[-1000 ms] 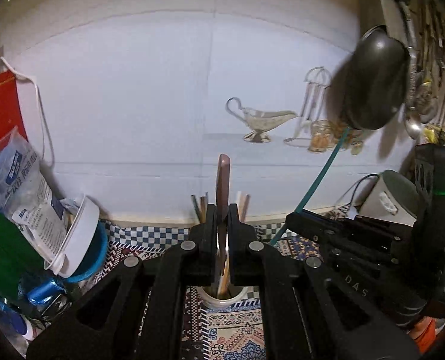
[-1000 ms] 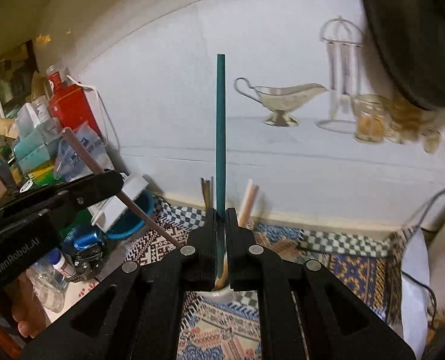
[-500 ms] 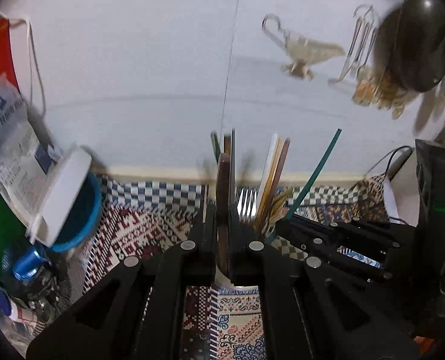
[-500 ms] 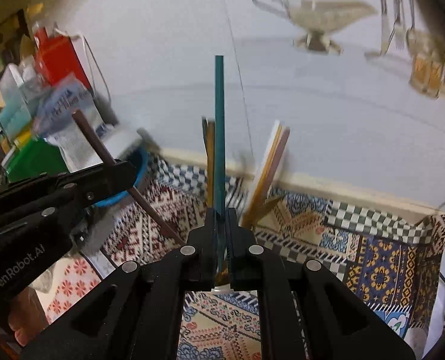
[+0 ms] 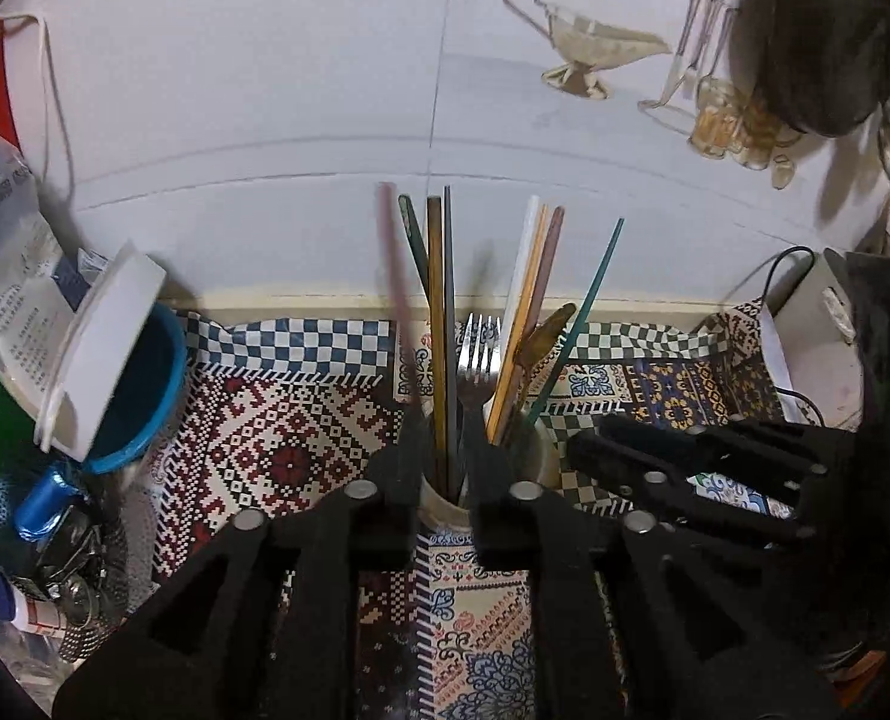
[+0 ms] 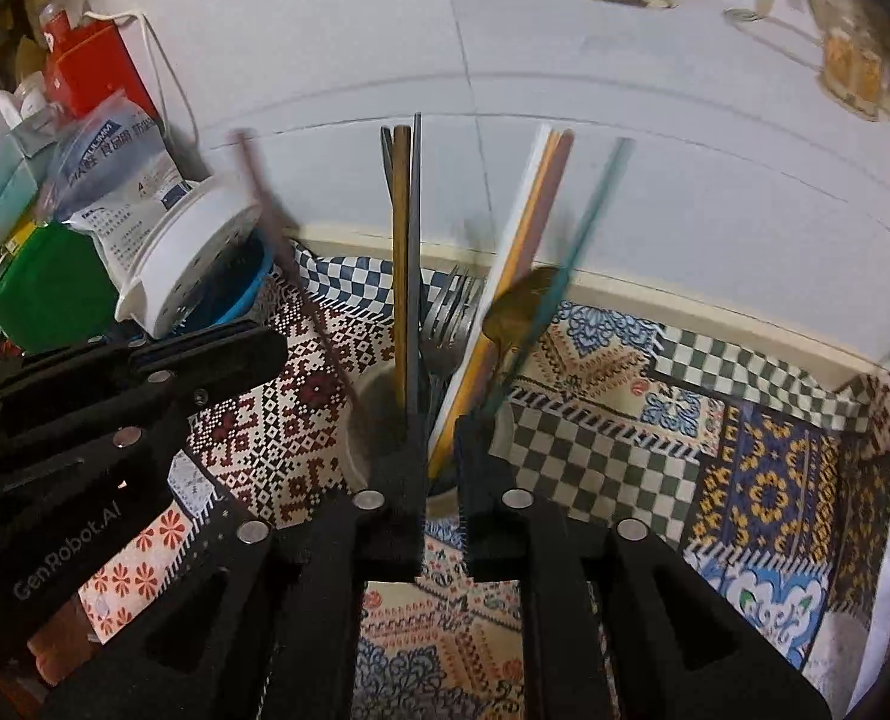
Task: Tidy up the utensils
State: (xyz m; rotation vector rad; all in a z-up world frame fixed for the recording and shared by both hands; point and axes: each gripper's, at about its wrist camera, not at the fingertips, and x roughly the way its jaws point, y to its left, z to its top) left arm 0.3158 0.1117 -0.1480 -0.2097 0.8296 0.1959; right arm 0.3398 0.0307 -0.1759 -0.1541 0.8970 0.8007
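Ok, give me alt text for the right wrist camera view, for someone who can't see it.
The right gripper, jaws open and empty, sits just above a white utensil cup holding chopsticks, forks and a spoon, with a motion-blurred teal chopstick leaning right. The left gripper reaches in from the left over a patterned tablecloth, white wall behind.

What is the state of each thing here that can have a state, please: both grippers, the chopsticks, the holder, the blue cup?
left gripper: open, holding nothing.
right gripper: open, holding nothing.
brown chopstick: in the cup, blurred, leaning left.
green chopstick: in the cup, leaning right.
utensil cup: upright, holding chopsticks and a fork.
fork: upright, tines up.
blue cup: tipped on its side.
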